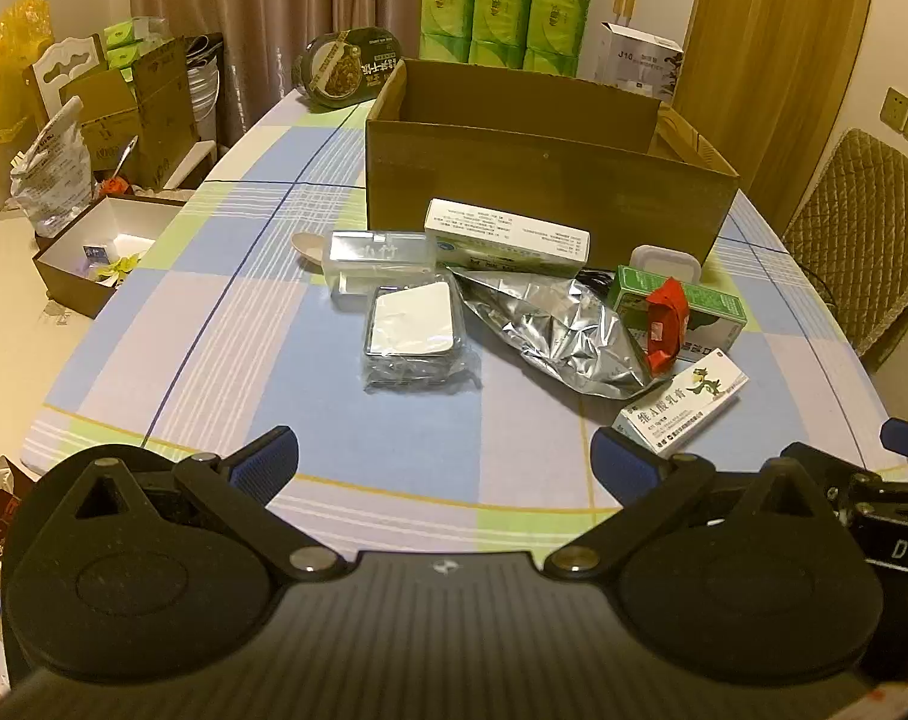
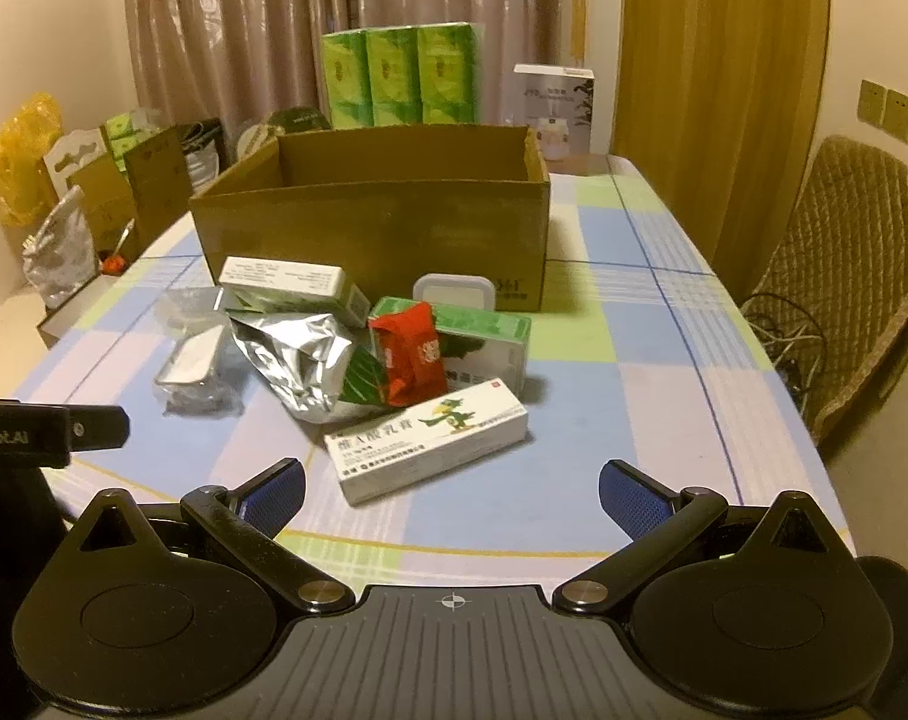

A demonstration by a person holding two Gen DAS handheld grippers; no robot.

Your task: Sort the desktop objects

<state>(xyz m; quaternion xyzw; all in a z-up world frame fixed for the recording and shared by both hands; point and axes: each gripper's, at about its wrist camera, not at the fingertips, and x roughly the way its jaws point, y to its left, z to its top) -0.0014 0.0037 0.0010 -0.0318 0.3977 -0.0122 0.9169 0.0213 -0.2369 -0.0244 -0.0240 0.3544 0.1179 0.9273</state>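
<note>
While your left hand-held gripper [image 1: 444,456] and right hand-held gripper [image 2: 450,495] are hovering spread and empty, the checked table [image 1: 225,324] is carrying the clutter pile [image 1: 550,324] at twelve o'clock, before the cardboard box [image 1: 544,180]; curtains [image 2: 231,30] are hanging beyond.

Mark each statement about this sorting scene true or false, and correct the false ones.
1. Both grippers, left and right, are open and hold nothing. True.
2. The red packet lies inside the cardboard box. False: it rests on the green box, outside it.
3. The foil bag lies on the table in front of the cardboard box. True.
4. The dragon box stands upright on end. False: it lies flat.
</note>
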